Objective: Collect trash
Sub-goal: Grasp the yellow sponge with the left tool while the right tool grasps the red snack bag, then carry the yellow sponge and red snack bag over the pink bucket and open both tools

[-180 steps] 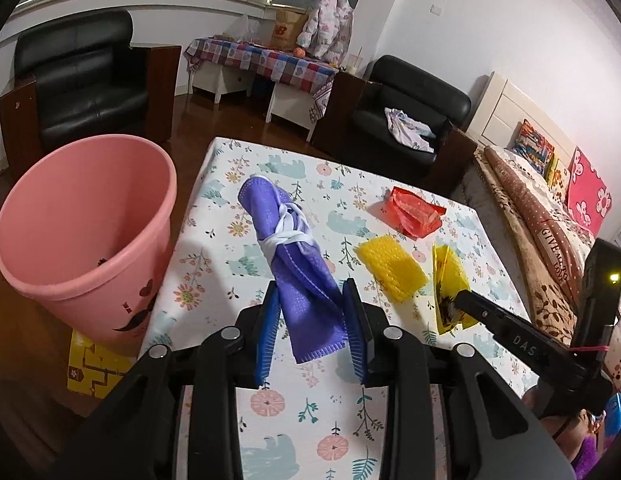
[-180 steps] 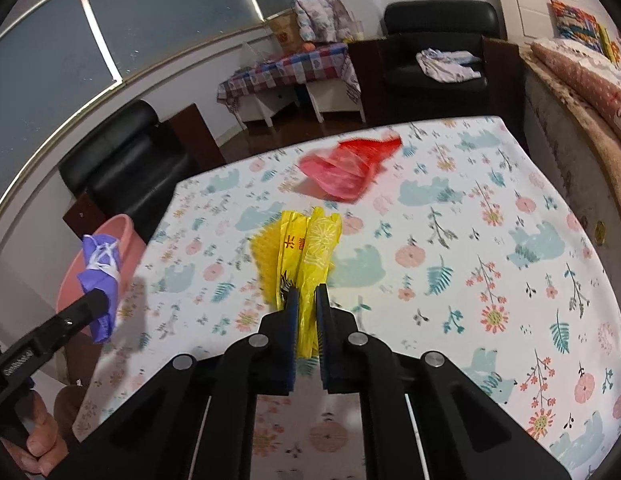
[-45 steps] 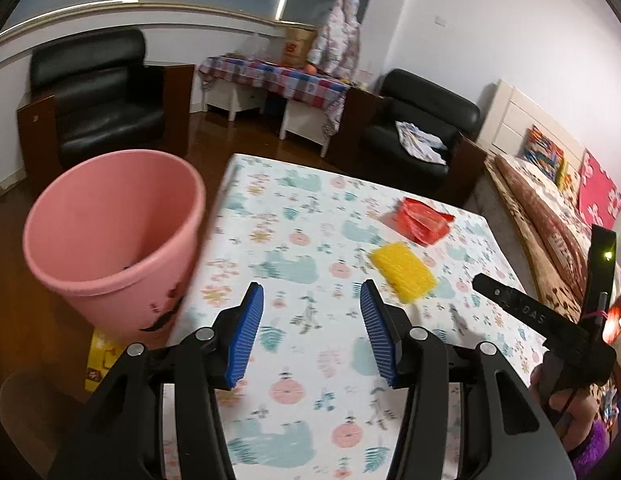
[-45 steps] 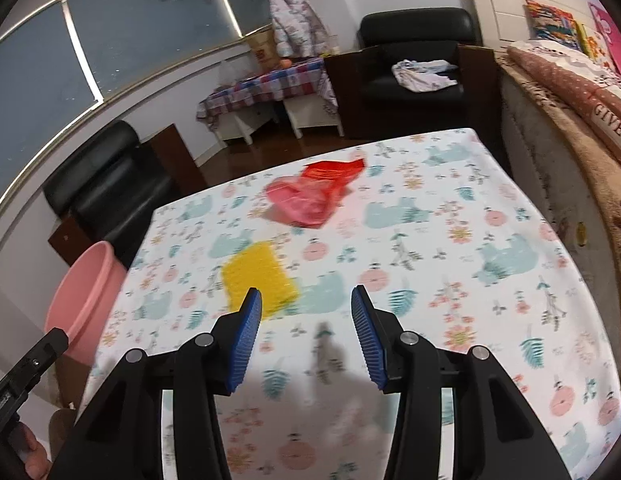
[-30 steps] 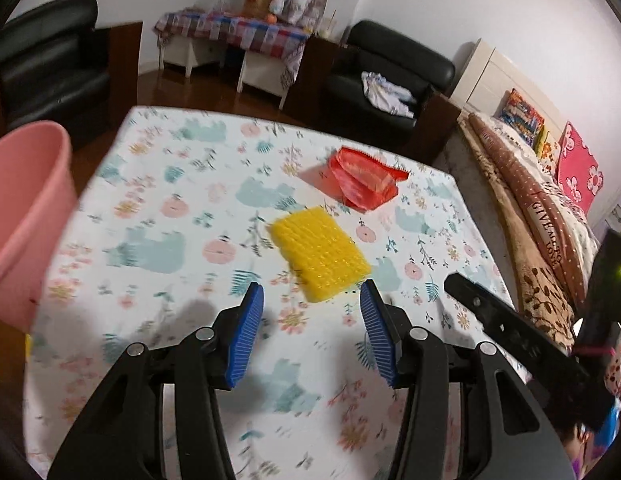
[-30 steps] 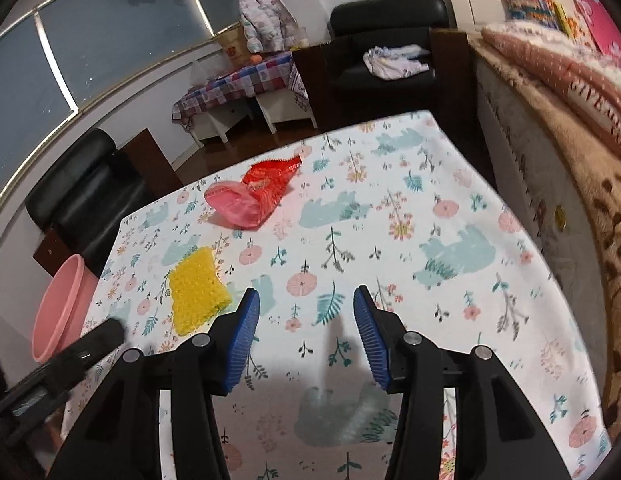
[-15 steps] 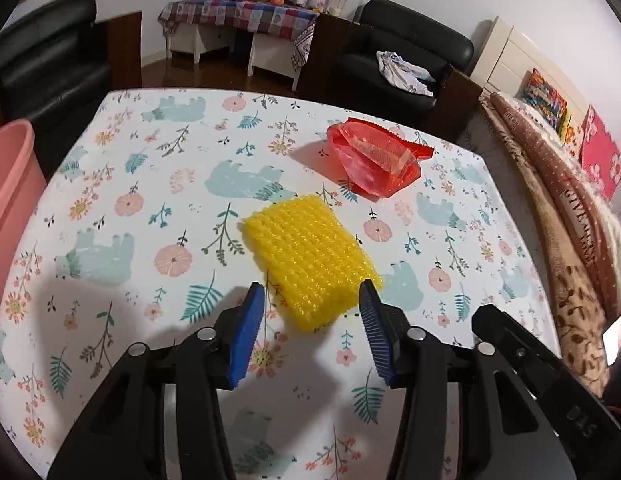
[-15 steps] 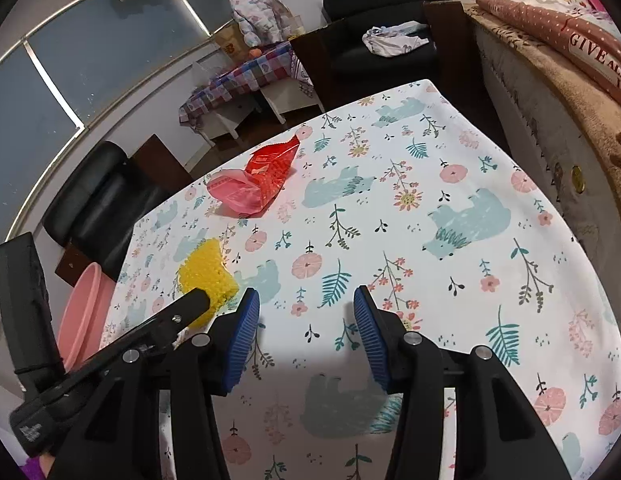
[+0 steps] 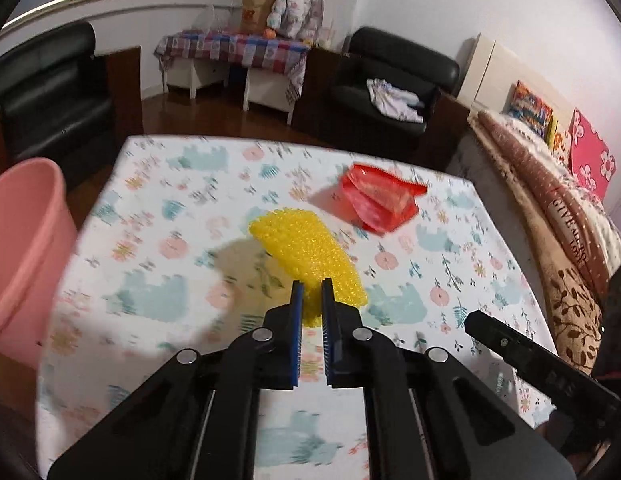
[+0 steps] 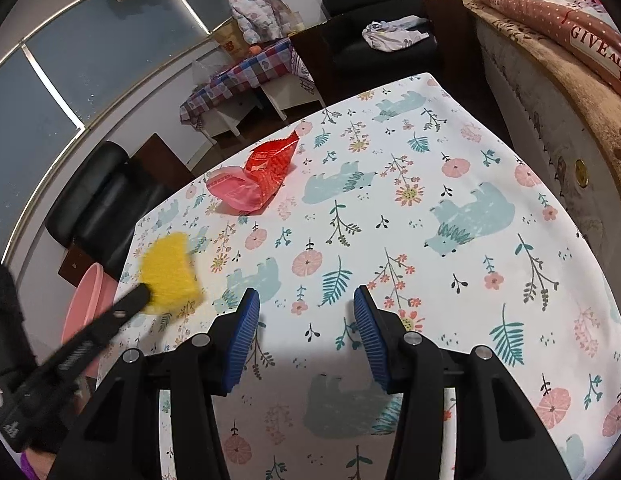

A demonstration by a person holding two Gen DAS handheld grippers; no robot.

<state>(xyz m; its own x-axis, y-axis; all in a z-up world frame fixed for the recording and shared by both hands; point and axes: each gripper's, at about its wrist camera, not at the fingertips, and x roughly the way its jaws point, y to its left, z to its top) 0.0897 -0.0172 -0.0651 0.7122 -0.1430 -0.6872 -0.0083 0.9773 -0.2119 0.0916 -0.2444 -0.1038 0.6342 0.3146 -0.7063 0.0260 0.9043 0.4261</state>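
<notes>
The left gripper [image 9: 311,288] is closing on the near end of the yellow foam pad [image 9: 306,248], which was lying flat mid-table a moment ago and is now lifted. One red bag [image 9: 380,204] remains toward the far edge. The right gripper [image 10: 306,312] hangs half open, empty. One pink bin [image 9: 22,240] waits at the left edge.

Left gripper [image 9: 311,286] closing on yellow foam pad [image 9: 306,245].
</notes>
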